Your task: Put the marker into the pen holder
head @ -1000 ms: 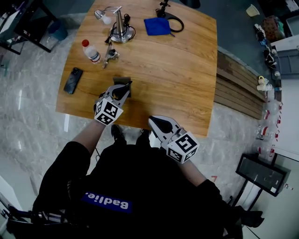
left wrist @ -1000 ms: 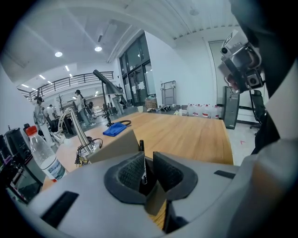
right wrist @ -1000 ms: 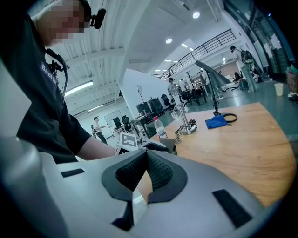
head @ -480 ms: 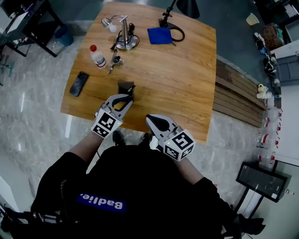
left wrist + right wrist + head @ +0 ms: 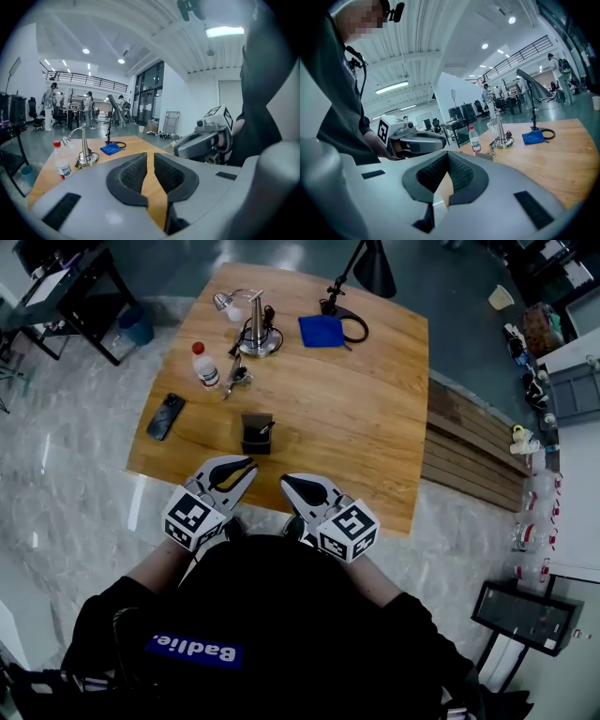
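Your left gripper point(image 5: 150, 159) is open just a sliver with nothing in it, and your right gripper point(image 5: 447, 158) is pinched closed, also empty. Both hover at the table's point(image 5: 356, 399) near edge. The marker point(image 5: 265, 428) sits in the pen holder point(image 5: 255, 435) further in.

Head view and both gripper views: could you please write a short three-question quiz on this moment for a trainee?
1. True or false: the marker stands in the pen holder.
2. What do the left hand-held gripper and the right hand-held gripper hold: A) the marker, B) a bottle, C) nothing?
3. Which dark flat object lies near the left edge of the table?
Key: 1 true; 2 C; 3 the phone.
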Motion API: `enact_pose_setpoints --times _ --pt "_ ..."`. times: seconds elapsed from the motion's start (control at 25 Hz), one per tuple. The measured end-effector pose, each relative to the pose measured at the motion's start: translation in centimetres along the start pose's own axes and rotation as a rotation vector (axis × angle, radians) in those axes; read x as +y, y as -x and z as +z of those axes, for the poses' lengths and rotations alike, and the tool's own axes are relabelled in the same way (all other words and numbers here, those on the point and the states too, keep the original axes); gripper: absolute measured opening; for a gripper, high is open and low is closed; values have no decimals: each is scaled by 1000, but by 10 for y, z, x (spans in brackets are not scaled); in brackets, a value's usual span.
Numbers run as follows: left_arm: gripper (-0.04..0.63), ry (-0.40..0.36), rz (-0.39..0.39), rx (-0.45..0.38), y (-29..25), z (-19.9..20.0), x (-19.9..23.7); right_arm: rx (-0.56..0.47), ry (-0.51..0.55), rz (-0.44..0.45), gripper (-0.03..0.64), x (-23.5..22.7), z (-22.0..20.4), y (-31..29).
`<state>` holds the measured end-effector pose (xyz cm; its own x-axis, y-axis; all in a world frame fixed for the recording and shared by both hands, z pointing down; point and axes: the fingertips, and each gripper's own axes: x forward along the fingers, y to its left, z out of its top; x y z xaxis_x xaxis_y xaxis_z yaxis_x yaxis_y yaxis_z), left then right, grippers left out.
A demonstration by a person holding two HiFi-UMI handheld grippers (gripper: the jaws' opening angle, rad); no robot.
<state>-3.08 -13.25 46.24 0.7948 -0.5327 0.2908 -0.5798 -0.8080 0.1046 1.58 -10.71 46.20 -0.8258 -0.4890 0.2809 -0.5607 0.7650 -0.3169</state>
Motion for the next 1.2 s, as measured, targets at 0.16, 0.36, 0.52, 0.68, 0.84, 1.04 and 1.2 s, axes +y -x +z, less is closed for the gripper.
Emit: enact_pose_setpoints --times 0.16,0.36,0.52,0.68,0.84,1.04,1.2 --pt "49 36 -27 -59 16 20 -17 -18 37 28 6 9 8 -3" --pt "9 63 -51 -115 24 15 -30 -35 81 59 6 18 15 -9" --pt "9 76 -46 -109 26 8 -31 -26 88 72 6 22 10 -10" --pt "9 88 -39 -117 27 9 -30 -20 89 77 6 23 9 -11" --pt "9 80 -39 -114 28 7 -32 -19 98 86 6 26 8 -12" --pt "9 87 -33 -114 29 7 -32 -12 98 93 6 27 7 -13" --pt "9 92 -32 -112 29 6 -32 -6 94 96 6 28 6 -12"
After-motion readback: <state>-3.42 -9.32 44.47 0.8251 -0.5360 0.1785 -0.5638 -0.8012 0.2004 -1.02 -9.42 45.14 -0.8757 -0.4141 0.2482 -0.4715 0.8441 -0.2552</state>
